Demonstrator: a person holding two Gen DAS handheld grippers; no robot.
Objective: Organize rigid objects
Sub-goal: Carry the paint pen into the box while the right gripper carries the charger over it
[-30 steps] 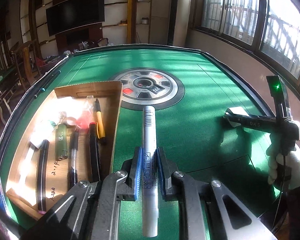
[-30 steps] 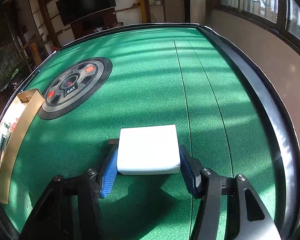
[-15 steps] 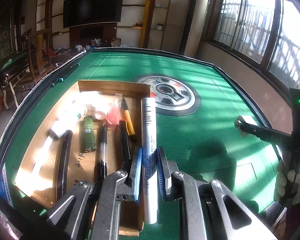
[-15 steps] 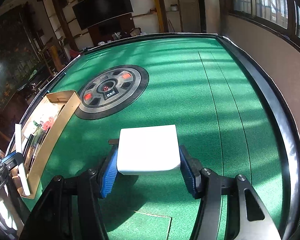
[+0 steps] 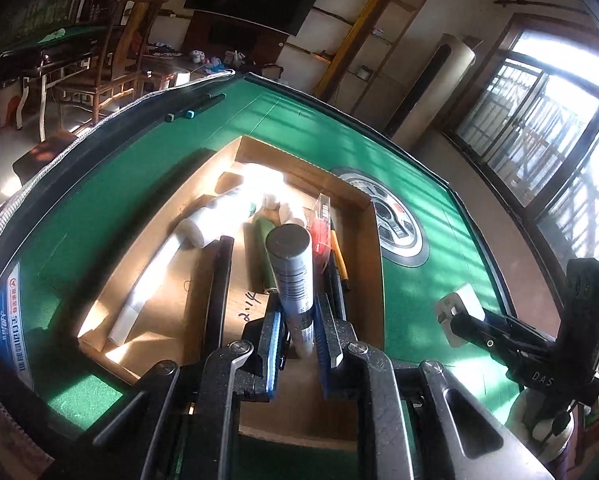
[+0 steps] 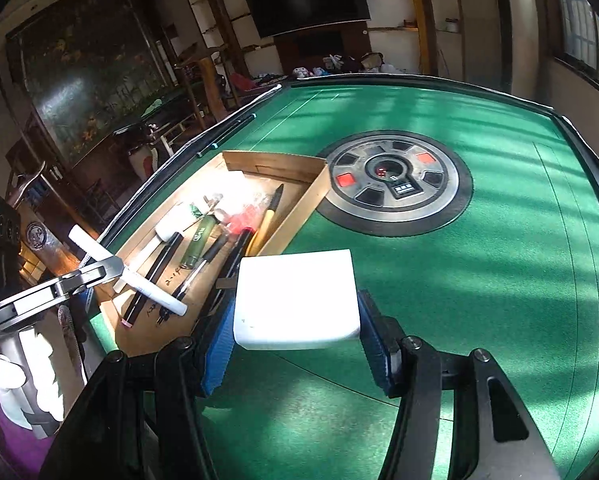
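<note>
The white cylindrical marker with the barcode label (image 5: 294, 280) is clamped in the left gripper (image 5: 297, 340), angled down over the shallow brown cardboard tray (image 5: 373, 248), its flat grey end pointing toward 12 o'clock. In the right wrist view the same marker (image 6: 139, 280) hangs across the tray's near end. The right gripper (image 6: 299, 336) is closed on one white rectangular block (image 6: 297, 300), carried above the green felt table (image 6: 499, 240) at about 3 o'clock of the tray (a gloved hand (image 5: 539, 420) grips its handle). In the tray I count one white bottle (image 5: 223, 212), one green lighter (image 6: 198, 242), one yellow pen (image 6: 269, 212) and a few dark pens too overlapped to count.
</note>
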